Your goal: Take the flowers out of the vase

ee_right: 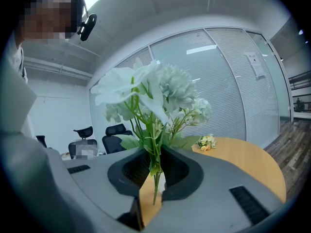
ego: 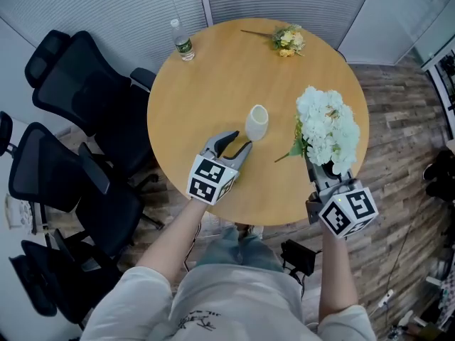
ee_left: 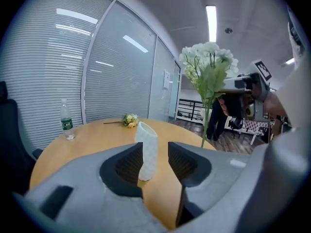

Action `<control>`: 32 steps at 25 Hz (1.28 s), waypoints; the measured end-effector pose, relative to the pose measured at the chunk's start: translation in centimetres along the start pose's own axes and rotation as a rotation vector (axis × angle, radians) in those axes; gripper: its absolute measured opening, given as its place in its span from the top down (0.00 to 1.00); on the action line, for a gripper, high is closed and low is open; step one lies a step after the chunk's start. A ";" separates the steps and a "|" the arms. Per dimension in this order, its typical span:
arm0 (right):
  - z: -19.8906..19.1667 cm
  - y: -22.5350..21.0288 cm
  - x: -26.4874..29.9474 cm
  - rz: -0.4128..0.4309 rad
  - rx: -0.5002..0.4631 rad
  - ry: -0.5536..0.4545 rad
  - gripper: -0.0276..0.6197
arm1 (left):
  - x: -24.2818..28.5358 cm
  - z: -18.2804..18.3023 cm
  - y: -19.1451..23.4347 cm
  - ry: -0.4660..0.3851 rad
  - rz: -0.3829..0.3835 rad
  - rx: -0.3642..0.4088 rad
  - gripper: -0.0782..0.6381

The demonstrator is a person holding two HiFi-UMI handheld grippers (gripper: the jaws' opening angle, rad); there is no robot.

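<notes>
A small white vase stands empty and upright near the middle of the round wooden table. My left gripper is just short of the vase, on its near left. Its jaws stand apart with nothing gripped, and in the left gripper view the vase shows beyond the left gripper. My right gripper is shut on the green stems of a white flower bunch, held clear of the vase to its right. In the right gripper view the stems are pinched in the right gripper.
A small yellow flower bunch lies at the table's far edge, and a water bottle stands at the far left. Black office chairs crowd the left side. Glass walls with blinds run behind. A person stands beyond the table.
</notes>
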State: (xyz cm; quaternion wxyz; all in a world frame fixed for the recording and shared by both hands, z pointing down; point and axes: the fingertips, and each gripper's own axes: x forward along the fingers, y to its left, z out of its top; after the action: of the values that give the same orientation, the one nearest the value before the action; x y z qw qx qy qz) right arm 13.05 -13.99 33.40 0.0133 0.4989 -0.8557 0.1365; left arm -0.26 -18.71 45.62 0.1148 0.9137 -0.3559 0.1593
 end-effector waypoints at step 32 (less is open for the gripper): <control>-1.7 4.6 -6.7 0.005 0.007 0.041 0.88 | -12.3 5.5 -9.2 -0.107 -0.019 -0.089 0.88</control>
State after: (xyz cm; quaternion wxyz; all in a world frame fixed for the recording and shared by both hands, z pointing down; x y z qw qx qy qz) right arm 12.29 -5.75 32.98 0.0288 0.4938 -0.8561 0.1497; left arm -1.34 -6.26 35.10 0.1376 0.9182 -0.3598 0.0930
